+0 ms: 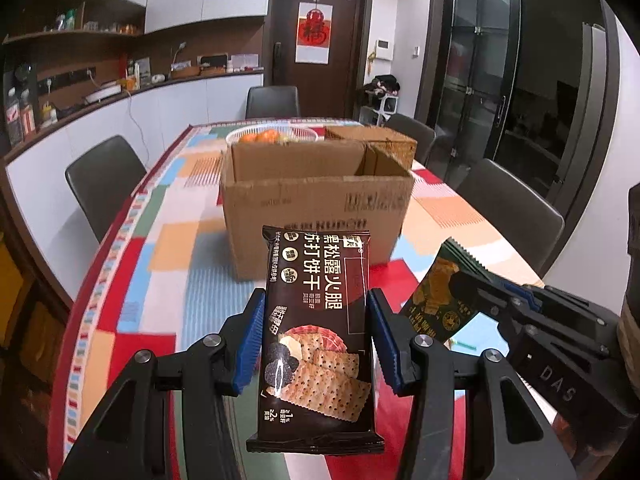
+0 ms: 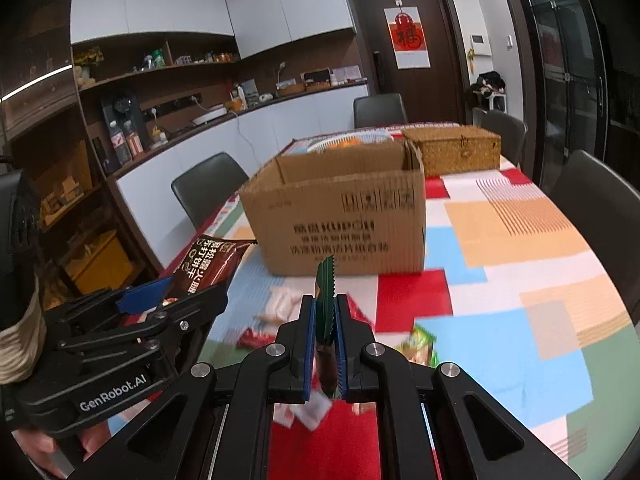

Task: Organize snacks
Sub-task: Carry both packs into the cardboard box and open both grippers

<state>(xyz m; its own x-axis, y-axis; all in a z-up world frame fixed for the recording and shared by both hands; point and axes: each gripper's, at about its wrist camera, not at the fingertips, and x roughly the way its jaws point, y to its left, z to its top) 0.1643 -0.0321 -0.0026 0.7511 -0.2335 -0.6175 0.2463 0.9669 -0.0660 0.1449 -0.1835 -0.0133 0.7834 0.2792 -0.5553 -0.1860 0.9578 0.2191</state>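
Nearest me, my left gripper [image 1: 316,344] was closed about as far as the pack's width allowed on a dark brown cracker packet with white Chinese lettering [image 1: 316,320], the blue pads pressing its two long sides and the packet standing upright above the table. My right gripper [image 2: 325,348] was nearly shut, its jaws pinching the thin edge of a dark green snack packet with a serrated seal [image 2: 326,296], which rose edge-on between the pads. Below and just beyond the right gripper, a few loose snacks lay on the patchwork tablecloth of red, blue, orange and white blocks [image 2: 500,240]: a pale wrapped one [image 2: 280,304], a red one [image 2: 250,338] and a green-yellow one [image 2: 424,346], all blurred. Farther off, in the middle of the table, stood the open brown cardboard box [image 1: 316,200], flaps up, its inside hidden from me. Behind it sat a white fruit basket with oranges [image 1: 272,136] and, far right, a woven wicker case [image 2: 460,152]. I judged I was mid-carry, with both packets lifted and neither yet over the box. The next move called for bringing each forward over the near wall, lowering it inside and only then opening.
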